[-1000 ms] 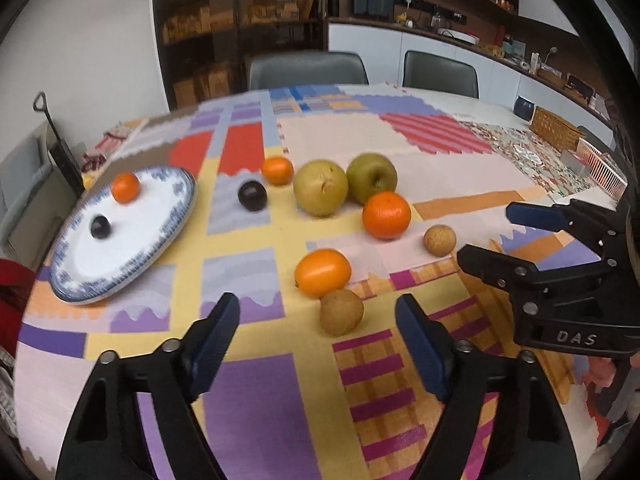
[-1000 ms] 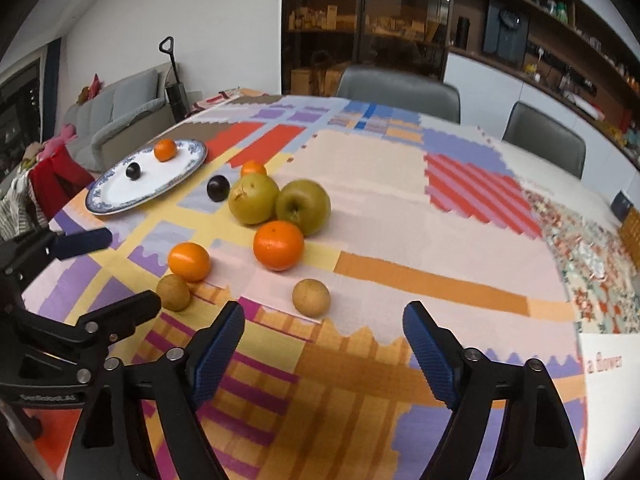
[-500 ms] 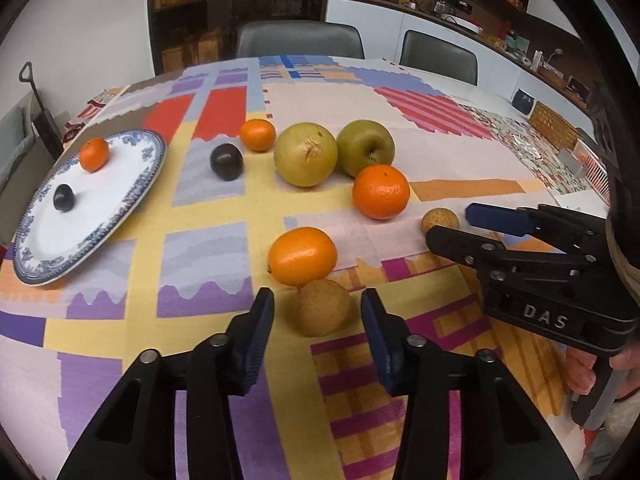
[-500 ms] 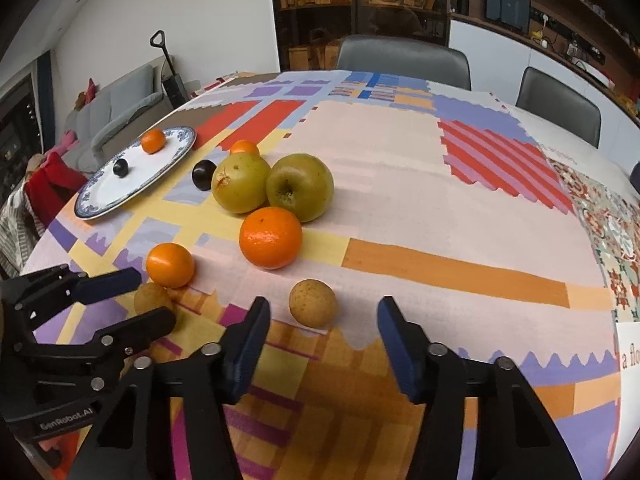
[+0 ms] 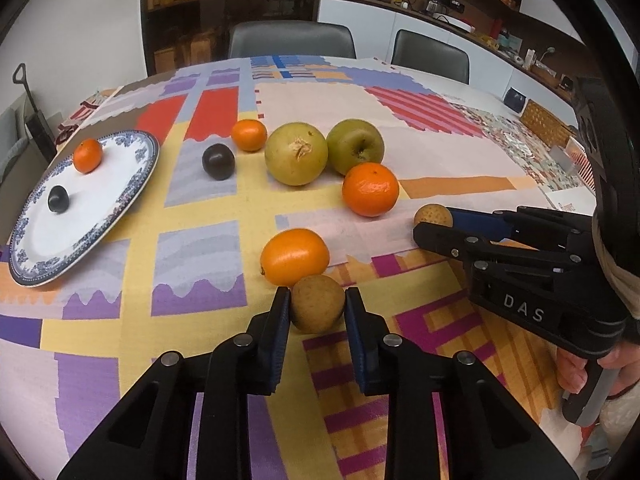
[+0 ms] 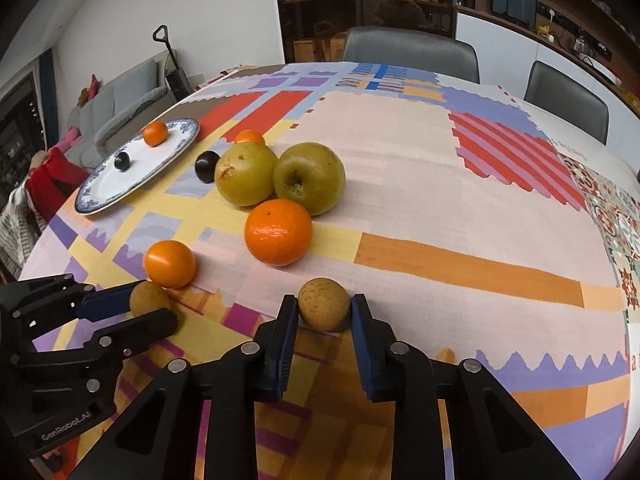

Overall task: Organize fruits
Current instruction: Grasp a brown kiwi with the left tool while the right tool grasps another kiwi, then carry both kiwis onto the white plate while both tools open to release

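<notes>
My left gripper (image 5: 317, 305) is shut on a small brown fruit (image 5: 317, 302) that rests on the tablecloth, just in front of an oval orange (image 5: 295, 256). My right gripper (image 6: 324, 312) is shut on a second brown speckled fruit (image 6: 324, 303), also on the cloth; it shows in the left wrist view (image 5: 433, 215) too. Behind lie a big orange (image 6: 278, 232), a yellow pear (image 6: 246, 173), a green apple (image 6: 309, 178), a dark plum (image 6: 206, 165) and a small orange (image 5: 249, 134). The blue-rimmed plate (image 5: 36, 240) at the left holds a small orange (image 5: 87, 155) and a dark plum (image 5: 58, 198).
A patchwork tablecloth (image 6: 440, 184) covers the round table. Two grey chairs (image 6: 408, 50) stand at the far side. A wicker basket (image 5: 546, 122) and small containers lie at the table's right edge. A sofa (image 6: 116, 104) stands to the left.
Both grippers moved forward and down to the two brown fruits and closed their jaws from wide open onto them.
</notes>
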